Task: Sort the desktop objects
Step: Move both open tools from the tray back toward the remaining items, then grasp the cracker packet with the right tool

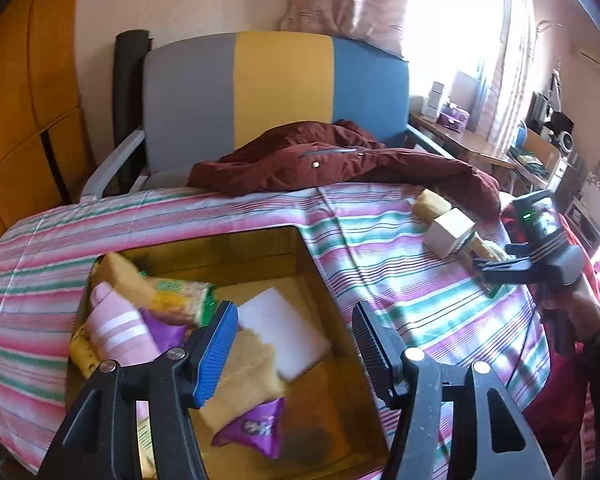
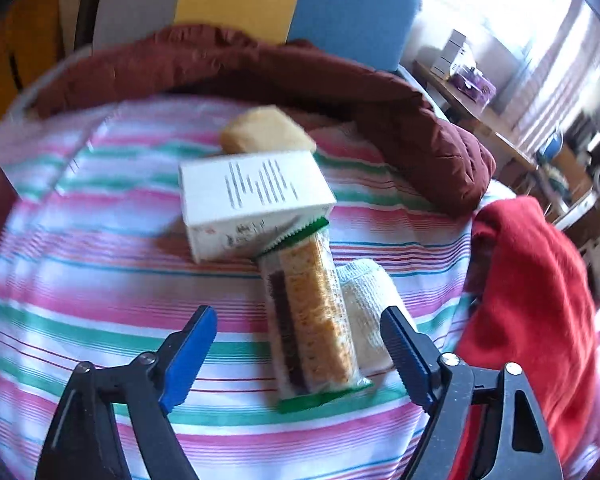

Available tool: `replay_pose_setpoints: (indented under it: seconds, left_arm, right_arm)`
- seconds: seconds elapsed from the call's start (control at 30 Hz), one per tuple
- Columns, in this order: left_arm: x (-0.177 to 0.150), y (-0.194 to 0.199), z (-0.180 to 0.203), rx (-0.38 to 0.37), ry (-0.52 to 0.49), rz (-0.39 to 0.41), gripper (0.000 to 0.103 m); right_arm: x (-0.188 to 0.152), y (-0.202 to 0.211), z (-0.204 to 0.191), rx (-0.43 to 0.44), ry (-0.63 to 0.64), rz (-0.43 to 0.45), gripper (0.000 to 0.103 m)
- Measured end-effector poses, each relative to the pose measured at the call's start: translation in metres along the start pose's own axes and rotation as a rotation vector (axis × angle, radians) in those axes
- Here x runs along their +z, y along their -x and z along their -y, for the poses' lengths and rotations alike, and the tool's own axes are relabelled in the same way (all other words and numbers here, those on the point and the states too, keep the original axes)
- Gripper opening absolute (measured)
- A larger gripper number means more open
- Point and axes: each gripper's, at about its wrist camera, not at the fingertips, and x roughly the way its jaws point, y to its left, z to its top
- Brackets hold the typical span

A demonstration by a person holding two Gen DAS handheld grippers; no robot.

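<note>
Chair (image 1: 276, 92): stood behind the far edge of the bed, its back grey, yellow and blue.
Jacket (image 1: 339, 164): dark red, lay over the far edge of the striped cover (image 1: 379, 240).
Red cloth (image 2: 531, 288): lay at the right edge.
Side desk (image 1: 459, 140): stood by the window, with small boxes on it.

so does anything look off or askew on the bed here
Yes: the white carton lies tilted, one corner propped on the end of the cracker pack. The cardboard box holds a loose jumble, with a pink striped sock draped over its contents.
</note>
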Motion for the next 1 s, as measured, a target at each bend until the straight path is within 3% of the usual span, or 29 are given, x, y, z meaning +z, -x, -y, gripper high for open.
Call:
replay_pose_setpoints:
  seconds: [0.27,0.3,0.37,0.43,0.77,1.0]
  left_arm:
    - [0.017,-0.019,0.035,-0.076,-0.049,-0.023,0.060]
    - [0.020,-0.022,0.041,-0.092,-0.058,-0.029,0.060]
    - [0.024,-0.027,0.050,-0.107,-0.073,-0.032,0.060]
    - [0.028,-0.033,0.061,-0.120,-0.089,-0.037,0.060]
    - [0.048,-0.070,0.105,-0.181,-0.163,-0.082,0.060]
    - [0.059,-0.111,0.134,-0.227,-0.213,-0.143,0.060]
  right_arm:
    - [-0.005,-0.015,-0.007,-0.053,0.105,0.017,0.081]
    - [-0.007,-0.016,-0.007,-0.074,0.122,0.022,0.076]
    - [-0.005,-0.015,-0.007,-0.085,0.126,0.032,0.056]
    - [-0.003,-0.012,-0.001,-0.029,0.084,0.039,0.029]
    - [-0.004,-0.008,0.045,0.271,-0.208,0.025,0.027]
    - [-0.005,-0.016,0.036,0.315,-0.203,-0.018,0.027]
